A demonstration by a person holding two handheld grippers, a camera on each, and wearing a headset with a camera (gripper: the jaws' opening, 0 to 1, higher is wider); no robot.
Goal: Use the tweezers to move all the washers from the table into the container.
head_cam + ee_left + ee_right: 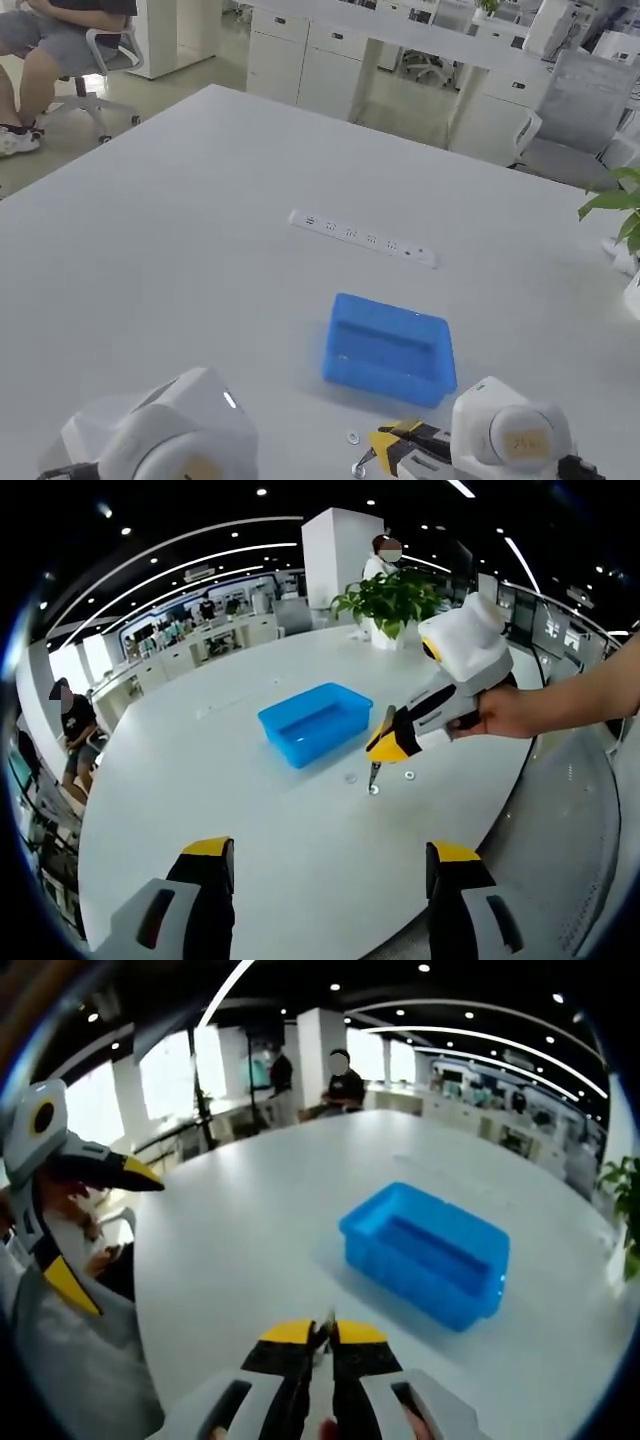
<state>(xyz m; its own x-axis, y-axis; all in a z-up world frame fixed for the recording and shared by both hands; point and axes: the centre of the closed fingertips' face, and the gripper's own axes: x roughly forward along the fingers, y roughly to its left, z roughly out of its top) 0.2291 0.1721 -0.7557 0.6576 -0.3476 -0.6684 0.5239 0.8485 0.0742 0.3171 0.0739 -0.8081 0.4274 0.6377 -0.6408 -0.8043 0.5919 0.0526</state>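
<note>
- Washers [409,775]: three counted in the left gripper view. They are small flat metal rings lying on the desk [250,820], close together, just in front of the container and outside it. Two of them can be made out in the head view.
- Container [315,720]: one, of blue plastic, rectangular, open-topped and shallow, with rounded corners.
- Tweezers [373,773]: one pair, thin and pointed, projecting downward from the right gripper [385,748]. The tip is at the middle washer; whether it has hold of the washer cannot be told.
- Right gripper: one, with a white body and black fingers [290,1338] that have yellow tips. The fingers are pressed together on the tweezers. A hand [510,715] holds the gripper, tilted down toward the desk beside the container.
- Left gripper [330,880]: one, of the same make. Its fingers [207,875] are spread wide with nothing between them, level above the desk and well apart from the washers.
- Desk: one, white, smooth and matt.
- Power strip [362,238]: one, long and white, lying beyond the container.
- Plant [390,600]: one, leafy, standing in a pot at the far edge.
</note>
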